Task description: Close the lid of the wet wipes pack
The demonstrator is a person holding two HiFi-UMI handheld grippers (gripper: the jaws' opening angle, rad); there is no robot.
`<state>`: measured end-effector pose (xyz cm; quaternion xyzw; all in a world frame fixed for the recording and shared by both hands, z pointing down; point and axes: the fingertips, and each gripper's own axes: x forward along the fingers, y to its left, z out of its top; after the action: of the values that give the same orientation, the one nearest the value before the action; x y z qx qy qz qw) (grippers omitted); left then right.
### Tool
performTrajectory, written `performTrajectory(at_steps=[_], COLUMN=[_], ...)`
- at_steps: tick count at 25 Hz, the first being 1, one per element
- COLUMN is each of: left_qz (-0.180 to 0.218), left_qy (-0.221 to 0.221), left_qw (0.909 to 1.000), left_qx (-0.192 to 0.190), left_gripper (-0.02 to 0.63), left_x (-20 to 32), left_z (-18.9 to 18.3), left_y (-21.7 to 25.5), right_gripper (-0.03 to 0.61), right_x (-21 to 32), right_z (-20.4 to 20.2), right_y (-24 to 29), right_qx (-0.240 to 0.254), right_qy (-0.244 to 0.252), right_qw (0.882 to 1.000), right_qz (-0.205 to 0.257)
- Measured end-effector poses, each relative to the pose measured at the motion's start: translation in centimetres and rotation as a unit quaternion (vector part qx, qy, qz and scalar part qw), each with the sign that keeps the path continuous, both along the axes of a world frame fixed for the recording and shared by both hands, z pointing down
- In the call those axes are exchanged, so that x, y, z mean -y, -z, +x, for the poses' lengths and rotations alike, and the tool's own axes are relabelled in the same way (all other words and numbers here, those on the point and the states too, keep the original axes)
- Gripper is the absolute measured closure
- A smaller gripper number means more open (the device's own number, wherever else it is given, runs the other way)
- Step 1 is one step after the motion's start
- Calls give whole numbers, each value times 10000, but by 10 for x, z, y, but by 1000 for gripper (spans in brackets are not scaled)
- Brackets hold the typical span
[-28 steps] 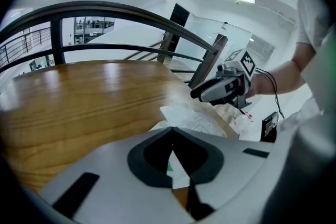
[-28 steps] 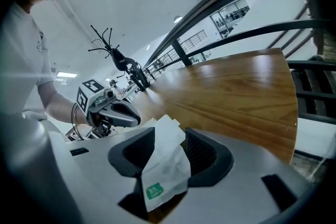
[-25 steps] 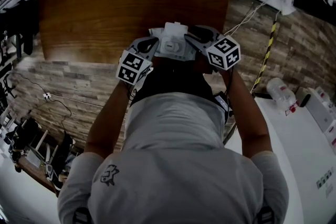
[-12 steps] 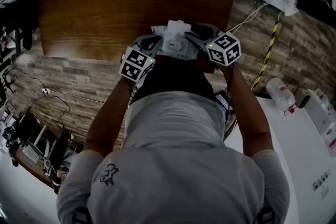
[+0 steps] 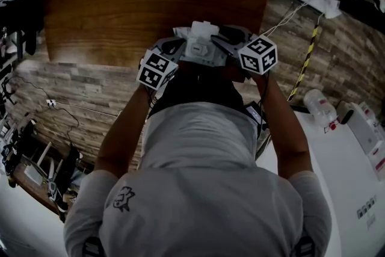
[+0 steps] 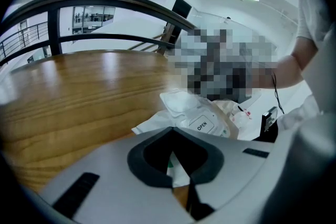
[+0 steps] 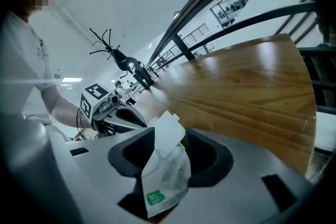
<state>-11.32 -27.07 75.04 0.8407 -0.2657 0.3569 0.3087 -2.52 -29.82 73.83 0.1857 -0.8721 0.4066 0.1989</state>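
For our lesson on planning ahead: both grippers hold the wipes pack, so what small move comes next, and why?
Probably release the right gripper and press the lid down with it: the lid looks raised, and the left gripper alone could hold the wet wipes pack by its end.

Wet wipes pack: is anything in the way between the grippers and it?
Nothing visible does. The left gripper and the right gripper each pinch one end of the wet wipes pack, and nothing lies on its lid.

the left claw (image 6: pixel 177 168) hides the near edge of the wet wipes pack (image 6: pixel 202 120).
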Motion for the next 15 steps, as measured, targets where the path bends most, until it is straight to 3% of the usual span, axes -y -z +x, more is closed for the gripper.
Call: performTrajectory(at_steps=[15], left_qz=[-60], left_qy=[59], left_qw=[9999], left_qx=[64], left_gripper=[604], left_x=[0], left_z=[0], left_y=[-2], right_gripper=[410], right_x=[-20], right_z=[-10], right_y=[36], right_qx=[90], right_qy=[2], right_qw=[9999], right_qz=[132])
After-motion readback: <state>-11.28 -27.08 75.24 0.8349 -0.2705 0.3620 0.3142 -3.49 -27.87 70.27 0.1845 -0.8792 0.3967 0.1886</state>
